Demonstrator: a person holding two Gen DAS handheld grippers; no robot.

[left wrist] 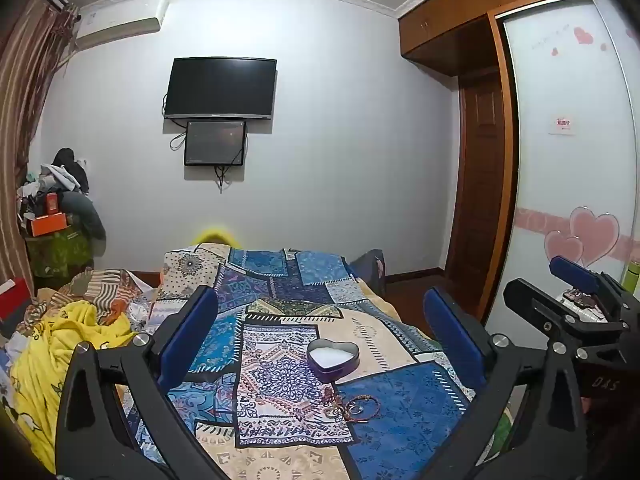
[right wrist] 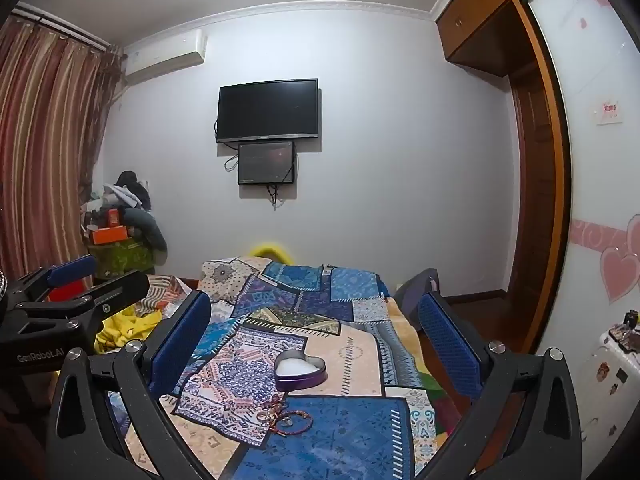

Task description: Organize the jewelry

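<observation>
A heart-shaped purple tin (left wrist: 333, 360) with white lining sits open on the patchwork blanket (left wrist: 280, 320); it also shows in the right wrist view (right wrist: 300, 369). Just in front of it lies a small pile of jewelry (left wrist: 352, 403): a red bracelet, a ring and other small pieces, also in the right wrist view (right wrist: 289, 420). My left gripper (left wrist: 326, 344) is open and empty, held above the blanket well short of the tin. My right gripper (right wrist: 316, 344) is open and empty at a similar height. Each gripper shows at the edge of the other's view.
The blanket covers a bed that ends toward the far wall. A yellow cloth (left wrist: 60, 344) and crumpled bedding lie at the left. A wardrobe with heart stickers (left wrist: 576, 160) stands at the right. A TV (left wrist: 220, 88) hangs on the wall.
</observation>
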